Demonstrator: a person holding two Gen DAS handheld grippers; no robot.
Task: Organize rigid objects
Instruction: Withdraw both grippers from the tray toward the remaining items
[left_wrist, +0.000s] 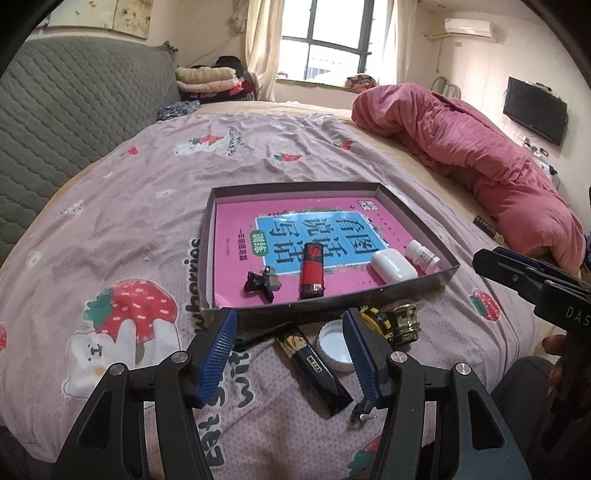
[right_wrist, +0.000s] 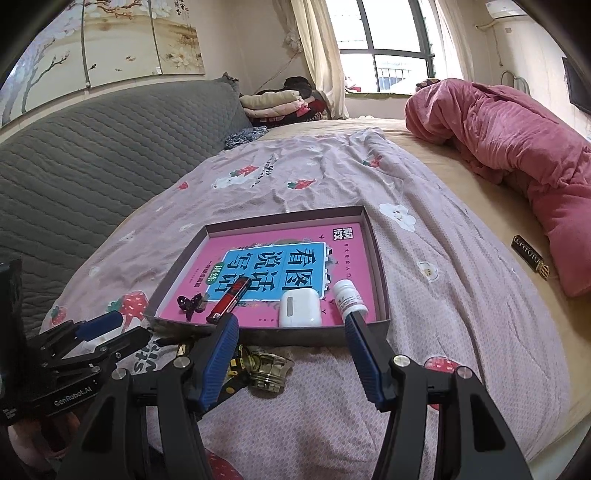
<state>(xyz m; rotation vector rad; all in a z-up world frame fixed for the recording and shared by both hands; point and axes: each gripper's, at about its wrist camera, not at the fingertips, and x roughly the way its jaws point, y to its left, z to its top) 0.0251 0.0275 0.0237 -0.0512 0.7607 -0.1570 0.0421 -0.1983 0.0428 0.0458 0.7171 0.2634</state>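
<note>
left tongs (left_wrist: 290, 332) — black arms | ribbed blue pads | silver screws — right tongs (right_wrist: 291, 336) alike

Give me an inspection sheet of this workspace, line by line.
Surface: bed sheet, wrinkled.
Job's things: tray holds hair clip, lighter, white case, pill bottle; white lid, tape measure, glass stopper, dark box lie outside, in front of it.
Clutter: pink quilt, folded clothes.
Grippers: left hand-held gripper open; right hand-held gripper open, both empty.
Cables: nothing seen.
Surroundings: window, television.
</note>
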